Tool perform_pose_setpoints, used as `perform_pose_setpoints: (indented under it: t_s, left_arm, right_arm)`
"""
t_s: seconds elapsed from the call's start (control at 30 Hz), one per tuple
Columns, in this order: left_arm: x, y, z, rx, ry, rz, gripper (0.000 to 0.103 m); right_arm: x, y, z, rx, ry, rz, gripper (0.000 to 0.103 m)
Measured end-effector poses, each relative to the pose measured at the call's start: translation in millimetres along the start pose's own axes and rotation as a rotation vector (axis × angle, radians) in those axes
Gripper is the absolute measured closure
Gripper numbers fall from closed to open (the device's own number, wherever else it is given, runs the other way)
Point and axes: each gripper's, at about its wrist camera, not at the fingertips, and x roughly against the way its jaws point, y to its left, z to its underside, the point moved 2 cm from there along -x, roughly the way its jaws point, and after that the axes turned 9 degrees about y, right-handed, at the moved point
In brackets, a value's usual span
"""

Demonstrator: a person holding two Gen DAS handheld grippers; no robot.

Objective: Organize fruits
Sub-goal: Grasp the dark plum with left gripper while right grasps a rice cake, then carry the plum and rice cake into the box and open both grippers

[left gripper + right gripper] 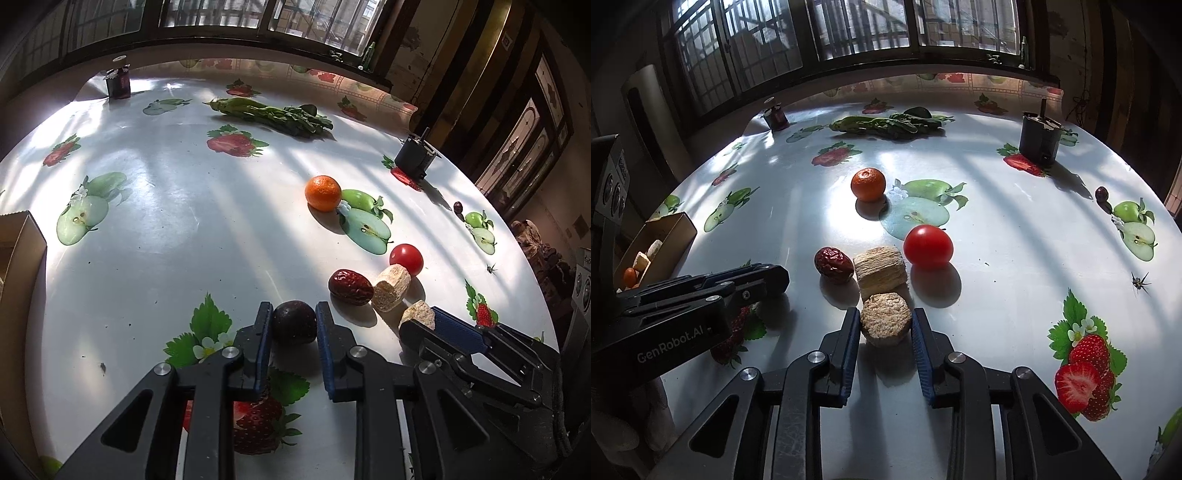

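Note:
On the fruit-print tablecloth lie an orange [323, 192], a red tomato [406, 258], a red jujube [350, 287] and a tan cut chunk [390, 287]. My left gripper [294, 322] has its jaws around a dark plum [294, 322] resting on the table; the pads touch or nearly touch its sides. My right gripper [885, 325] straddles a second tan chunk [885, 323] with small gaps at both pads. The orange [868, 184], tomato [928, 246], jujube [833, 264] and first chunk [880, 266] show ahead in the right wrist view.
A cardboard box [670, 230] with fruit pieces stands at the table's left edge. Leafy greens [273, 116] lie at the back. A black holder [415, 157] and a small dark fruit [458, 207] are at right; a dark jar [119, 85] at the far left.

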Motion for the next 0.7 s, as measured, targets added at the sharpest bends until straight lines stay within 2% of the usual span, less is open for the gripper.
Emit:
perform_pose_setpoints:
  t_s: [0.2,0.27,0.37,0.57,0.7]
  left_arm:
    - [21,-4,4,-0.016,-0.077,-0.045,0.081]
    - [37,-5,10,-0.022,-0.118,-0.083,0.081]
    - [73,1,28,-0.004,-0.171,-0.078,0.081]
    - [140,38,72,0.097,-0.242,-0.100,0.081]
    - [173,73,97,0.148,-0.275,-0.189,0.081]
  right_arm:
    - [10,-5,2,-0.028,-0.036,-0.007,0.073]
    - [14,-7,2,-0.040,-0.051,-0.018,0.073]
    - [20,-8,3,-0.051,-0.075,-0.011,0.073]
    - [28,-7,5,-0.063,-0.100,-0.015,0.073]
    - [40,-2,10,-0.101,-0.107,-0.072,0.073]
